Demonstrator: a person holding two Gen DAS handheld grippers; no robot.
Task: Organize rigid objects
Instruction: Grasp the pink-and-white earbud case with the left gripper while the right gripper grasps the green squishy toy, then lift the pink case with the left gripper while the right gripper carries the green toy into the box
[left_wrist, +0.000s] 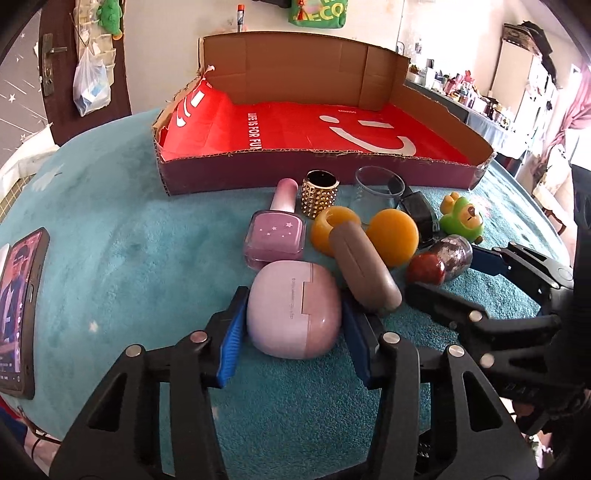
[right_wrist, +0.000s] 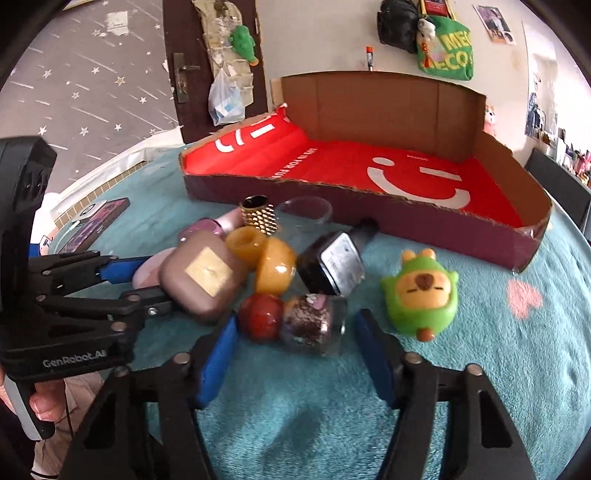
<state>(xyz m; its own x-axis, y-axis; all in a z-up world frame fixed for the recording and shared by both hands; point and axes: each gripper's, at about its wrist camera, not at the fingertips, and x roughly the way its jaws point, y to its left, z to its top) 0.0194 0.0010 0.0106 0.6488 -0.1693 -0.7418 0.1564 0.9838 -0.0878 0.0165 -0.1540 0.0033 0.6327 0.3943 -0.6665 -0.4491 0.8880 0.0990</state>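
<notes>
A pile of small objects lies on the teal cloth in front of a red-lined cardboard tray (left_wrist: 258, 173) (right_wrist: 443, 229). My left gripper (left_wrist: 293, 325) is open, its blue pads on either side of a pink earbud case (left_wrist: 291, 314) that rests on the cloth; contact is unclear. My right gripper (right_wrist: 295, 354) is open, its pads flanking a glittery bottle with a red round cap (right_wrist: 295, 319) (left_wrist: 439, 262). A brown case (left_wrist: 364, 269) (right_wrist: 203, 277) lies between them. The left gripper (right_wrist: 122, 284) shows in the right wrist view, the right gripper (left_wrist: 480, 280) in the left.
Also in the pile: a pink nail polish bottle (left_wrist: 275, 232), gold studded ring holder (left_wrist: 320, 192), two amber pieces (left_wrist: 393, 236), a clear cup (left_wrist: 376, 186), a black bottle (right_wrist: 332, 266) and a green toy (right_wrist: 419, 295). A phone (left_wrist: 22, 310) lies at the left.
</notes>
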